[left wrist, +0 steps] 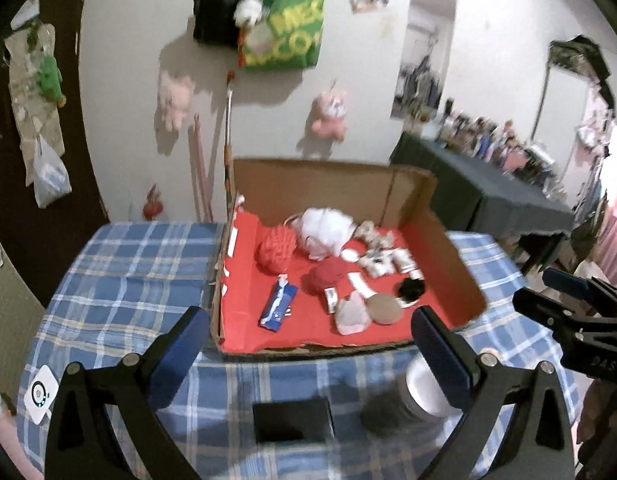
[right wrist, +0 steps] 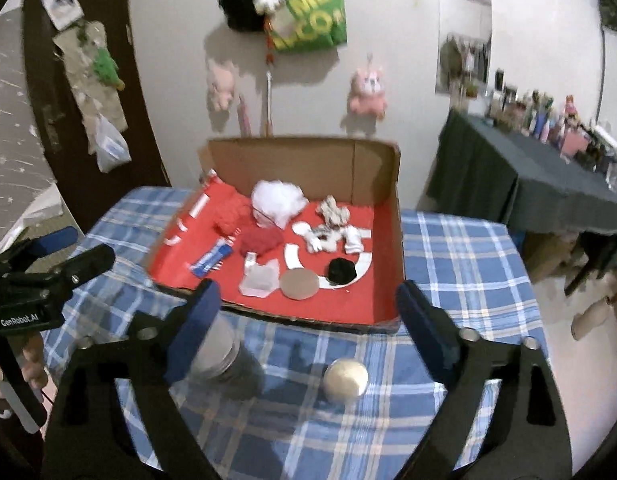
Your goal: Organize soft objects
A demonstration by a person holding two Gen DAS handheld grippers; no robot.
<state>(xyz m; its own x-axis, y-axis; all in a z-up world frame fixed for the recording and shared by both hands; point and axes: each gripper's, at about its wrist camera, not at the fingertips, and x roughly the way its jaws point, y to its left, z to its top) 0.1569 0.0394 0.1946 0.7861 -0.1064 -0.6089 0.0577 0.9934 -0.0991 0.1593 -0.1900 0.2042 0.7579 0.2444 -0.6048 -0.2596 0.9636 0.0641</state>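
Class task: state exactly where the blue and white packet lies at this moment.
The blue and white packet lies flat on the red floor of the cardboard box, on its left side in both wrist views, just left of the dark red yarn ball.

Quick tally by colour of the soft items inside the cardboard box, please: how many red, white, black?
Red: 2, a ribbed red yarn ball and a darker red yarn ball.
White: 1, a fluffy white puff.
Black: 1, a small black pompom.
Total: 4. Other, smaller bits are too blurred to sort.
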